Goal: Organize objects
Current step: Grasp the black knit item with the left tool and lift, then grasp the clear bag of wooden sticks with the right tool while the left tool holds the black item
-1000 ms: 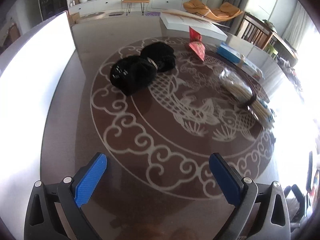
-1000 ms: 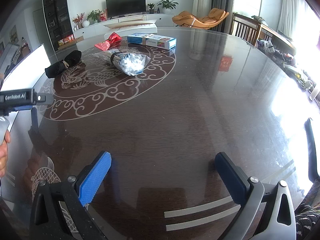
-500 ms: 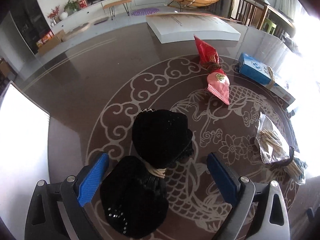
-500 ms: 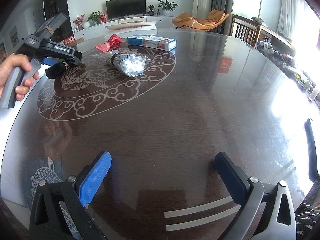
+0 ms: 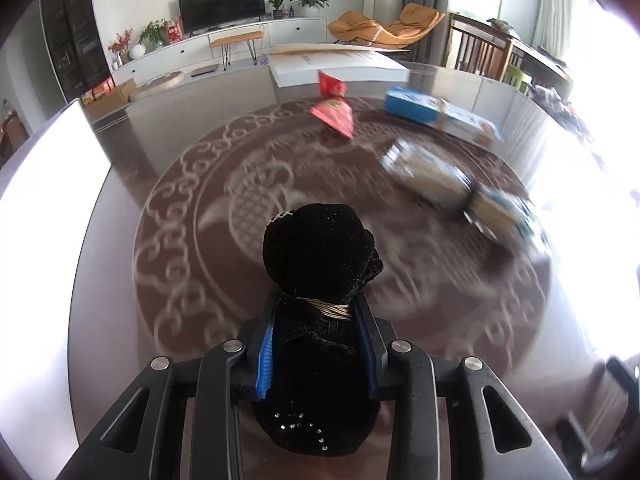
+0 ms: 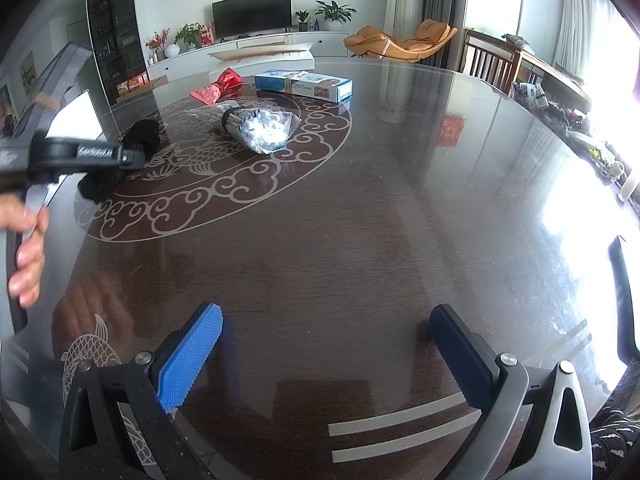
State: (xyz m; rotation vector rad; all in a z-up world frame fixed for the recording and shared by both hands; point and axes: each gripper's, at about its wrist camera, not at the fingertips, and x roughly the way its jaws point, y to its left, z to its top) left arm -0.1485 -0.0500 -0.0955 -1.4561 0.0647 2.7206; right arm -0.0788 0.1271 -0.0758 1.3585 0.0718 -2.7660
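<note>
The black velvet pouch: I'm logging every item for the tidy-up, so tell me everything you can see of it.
The black velvet pouch is soft, fuzzy fabric, cinched at its middle by a wrapped gold-coloured cord, so it bulges at both ends. Small sparkly studs dot the near end. The left gripper is shut on its waist, blue pads pressing each side. In the right wrist view it shows above the patterned table by the ornamental ring; whether it still touches the surface is unclear.

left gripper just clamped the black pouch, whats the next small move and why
Probably a short, straight lift. The left gripper is shut on the black velvet pouch at its tied neck, and the pouch appears to rest on the table. The right gripper is open and idle.
</note>
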